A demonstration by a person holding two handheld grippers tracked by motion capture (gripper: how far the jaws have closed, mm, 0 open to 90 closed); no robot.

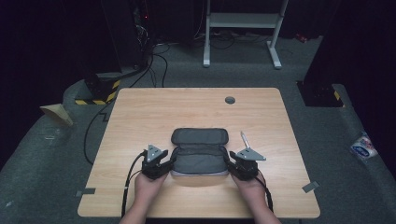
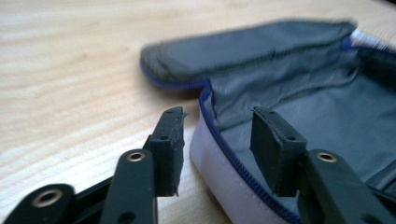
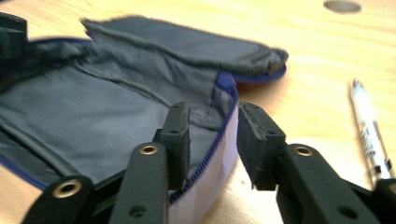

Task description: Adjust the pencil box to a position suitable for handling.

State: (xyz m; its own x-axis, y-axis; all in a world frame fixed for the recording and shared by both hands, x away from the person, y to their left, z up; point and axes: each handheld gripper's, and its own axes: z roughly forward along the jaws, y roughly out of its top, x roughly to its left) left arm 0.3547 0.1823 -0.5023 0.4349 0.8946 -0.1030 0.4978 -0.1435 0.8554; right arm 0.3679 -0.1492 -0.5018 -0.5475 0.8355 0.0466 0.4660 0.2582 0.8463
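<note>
Straddling the pouch point(image 1: 200, 156) rim, both grippers apparently stand slightly parted.

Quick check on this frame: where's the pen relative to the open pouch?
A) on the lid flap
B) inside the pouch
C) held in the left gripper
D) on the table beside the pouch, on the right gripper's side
D: the pen lies on the bare wooden table just off the end of the pencil pouch that the right gripper works at, clear of the pouch's grey lining.
</note>
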